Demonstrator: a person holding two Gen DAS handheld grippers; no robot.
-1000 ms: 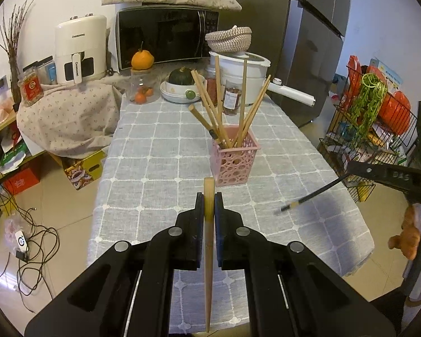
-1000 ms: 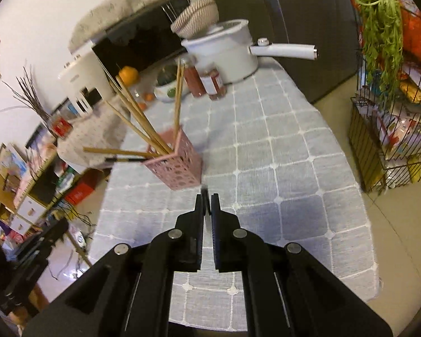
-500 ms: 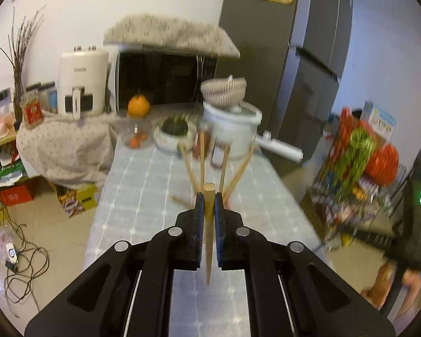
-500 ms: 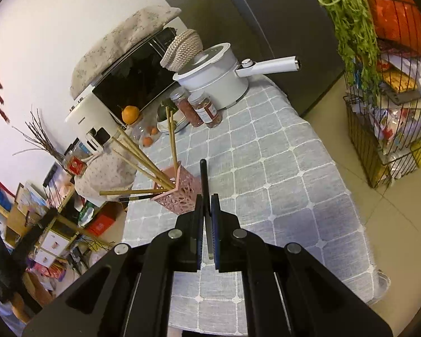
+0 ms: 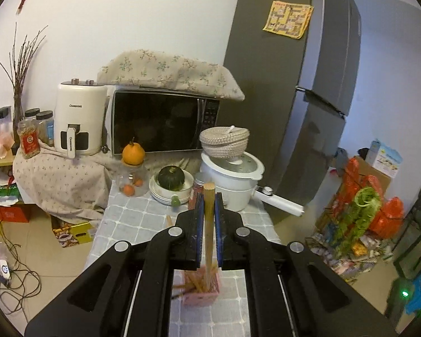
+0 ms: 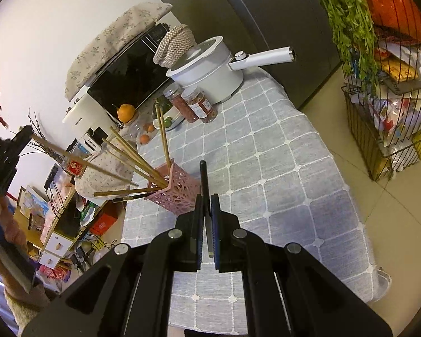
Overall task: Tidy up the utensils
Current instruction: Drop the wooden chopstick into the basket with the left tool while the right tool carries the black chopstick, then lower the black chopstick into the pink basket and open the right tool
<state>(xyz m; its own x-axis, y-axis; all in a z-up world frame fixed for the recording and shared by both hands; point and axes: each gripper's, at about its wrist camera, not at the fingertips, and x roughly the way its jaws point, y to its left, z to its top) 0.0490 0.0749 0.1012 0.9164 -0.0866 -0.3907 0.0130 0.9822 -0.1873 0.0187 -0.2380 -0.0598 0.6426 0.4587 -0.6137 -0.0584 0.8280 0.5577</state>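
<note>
Covering the table, a grey checked tablecloth (image 6: 280, 168) hanging over the near edge and right side. Standing on it near the left edge, a pink perforated holder (image 6: 176, 193); sitting toward the far end, a white pot (image 6: 207, 73) with a long handle, two red-filled jars (image 6: 199, 104), a stack of white plates (image 5: 165, 193) and a clear glass jar (image 5: 130, 179). Resting at the very back, a black microwave (image 5: 160, 123).

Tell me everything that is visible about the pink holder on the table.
The pink holder is a small square basket, plastic by its look, with walls pierced by oval holes. It stands upright on the grey checked tablecloth. Several wooden chopsticks lean out of its open top, fanned to one side. Neither tool touches it.
</note>
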